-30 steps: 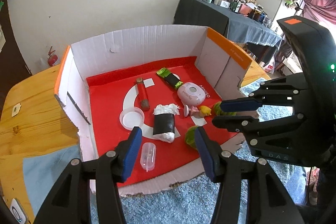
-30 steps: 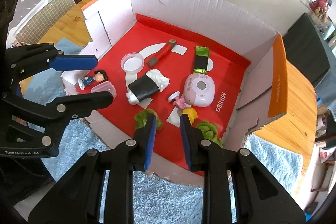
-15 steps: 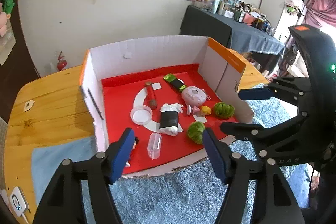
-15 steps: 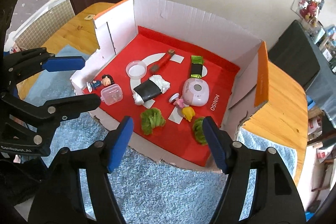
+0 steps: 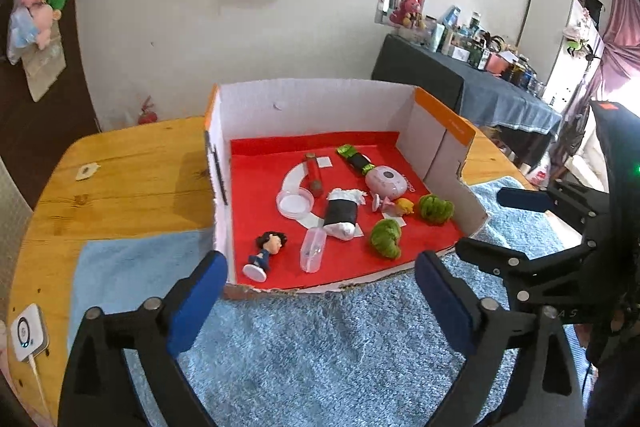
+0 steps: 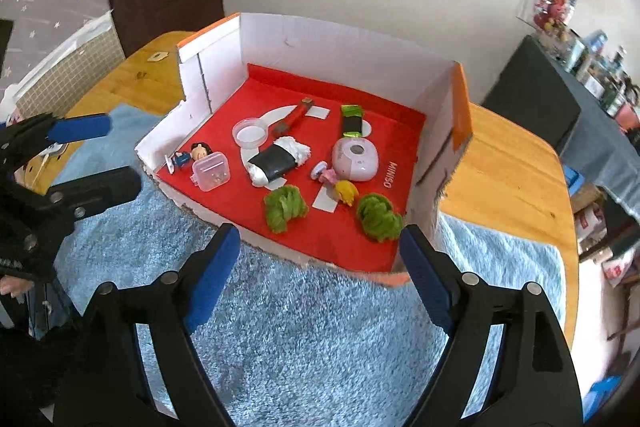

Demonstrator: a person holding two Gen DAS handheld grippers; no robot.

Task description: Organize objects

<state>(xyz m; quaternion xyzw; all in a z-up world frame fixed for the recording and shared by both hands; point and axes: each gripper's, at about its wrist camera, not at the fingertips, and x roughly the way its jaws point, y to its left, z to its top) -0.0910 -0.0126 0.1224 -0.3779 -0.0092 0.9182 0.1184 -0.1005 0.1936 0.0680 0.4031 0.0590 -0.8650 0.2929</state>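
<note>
Left gripper hangs over the blue fluffy mat, jaws spread wide after just opening, nothing between the pads; right gripper does the same, jaws wide apart after just opening, empty too. Ahead of both sits the open-front cardboard box with red floor, on a wooden table. Just past the left gripper's left pad lies a small dark-haired figurine on its side, beside it a clear plastic case. Further ahead are a round clear lid, a black-and-white sushi roll toy and a red stick-shaped item. Just ahead of the right gripper are two green lettuce toys, well apart from each other, a small yellow toy between them. Behind that sits a pink round Miniso device, a green-ended black wrapped piece beyond it. In the left wrist view, the right gripper appears at the right edge; in the right wrist view the left one appears at the left edge.
</note>
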